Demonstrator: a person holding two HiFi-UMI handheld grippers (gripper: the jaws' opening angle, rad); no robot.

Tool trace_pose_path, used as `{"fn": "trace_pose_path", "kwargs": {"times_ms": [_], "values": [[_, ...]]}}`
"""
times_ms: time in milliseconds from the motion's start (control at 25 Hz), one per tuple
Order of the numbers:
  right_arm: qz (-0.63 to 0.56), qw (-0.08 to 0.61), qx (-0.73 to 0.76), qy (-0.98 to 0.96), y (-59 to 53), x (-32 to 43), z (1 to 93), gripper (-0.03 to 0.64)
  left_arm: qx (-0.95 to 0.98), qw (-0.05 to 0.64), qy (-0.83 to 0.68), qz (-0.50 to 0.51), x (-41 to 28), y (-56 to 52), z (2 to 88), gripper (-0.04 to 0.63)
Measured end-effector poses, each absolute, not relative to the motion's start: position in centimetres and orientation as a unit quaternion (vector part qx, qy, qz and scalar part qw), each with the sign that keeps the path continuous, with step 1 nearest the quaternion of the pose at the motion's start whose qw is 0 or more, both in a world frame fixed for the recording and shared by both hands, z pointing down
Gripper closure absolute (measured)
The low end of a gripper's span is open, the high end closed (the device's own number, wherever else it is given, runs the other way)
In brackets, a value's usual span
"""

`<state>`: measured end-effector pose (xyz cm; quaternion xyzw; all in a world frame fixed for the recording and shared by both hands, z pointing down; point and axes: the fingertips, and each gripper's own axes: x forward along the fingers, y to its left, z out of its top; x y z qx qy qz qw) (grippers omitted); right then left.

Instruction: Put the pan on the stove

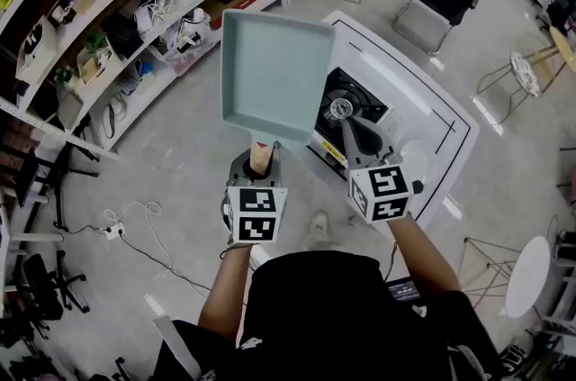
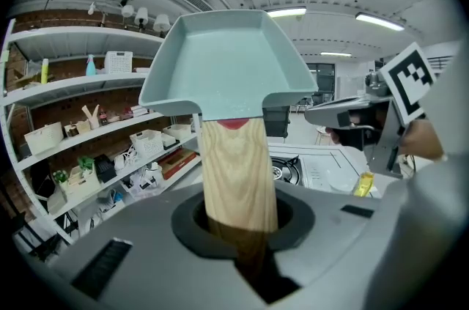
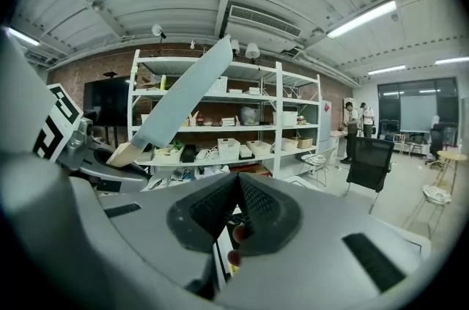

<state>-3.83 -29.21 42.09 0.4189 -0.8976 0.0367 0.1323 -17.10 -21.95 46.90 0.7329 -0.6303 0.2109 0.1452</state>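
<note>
Wooden handle [image 2: 238, 169] of the green pan [image 1: 274, 73] is clamped in the left hand-held gripper [image 1: 259, 165], in the air beside the table's [image 1: 441, 122] left edge. Held so far back, the pan may tip or knock the stove [image 1: 346, 106]. The right hand-held gripper [image 1: 353, 131] is closed and empty. No writing is readable.

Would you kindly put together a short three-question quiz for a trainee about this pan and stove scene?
1. True or false: the pan already rests on the stove.
2. Which one holds the pan's wooden handle: A) left, B) right?
3. Fill in: the jaws of the right hand-held gripper are ____, with nothing between them.
Key: 1 false, it is held in the air. 2 A, the left hand-held gripper. 3 shut.
</note>
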Motion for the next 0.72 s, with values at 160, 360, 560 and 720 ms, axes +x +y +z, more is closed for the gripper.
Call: {"fn": "trace_pose_path", "kwargs": {"times_ms": [160, 360, 560, 720], "values": [[0.042, 0.135, 0.428, -0.893, -30.3, -2.3, 42.5, 0.615, 0.74, 0.152, -0.617, 0.22, -15.7, -23.7, 47.9, 0.549], [0.048, 0.135, 0.443, -0.885, -31.7, -0.5, 42.8, 0.615, 0.749, 0.15, -0.597, 0.244, -14.0, -25.7, 49.3, 0.549], [0.054, 0.137, 0.456, -0.878, -32.8, 1.2, 43.0, 0.615, 0.756, 0.144, -0.574, 0.281, -12.5, -27.3, 50.1, 0.549], [0.058, 0.14, 0.463, -0.874, -33.6, 2.1, 43.5, 0.615, 0.759, 0.149, -0.554, 0.307, -11.6, -28.5, 51.3, 0.549]]}}
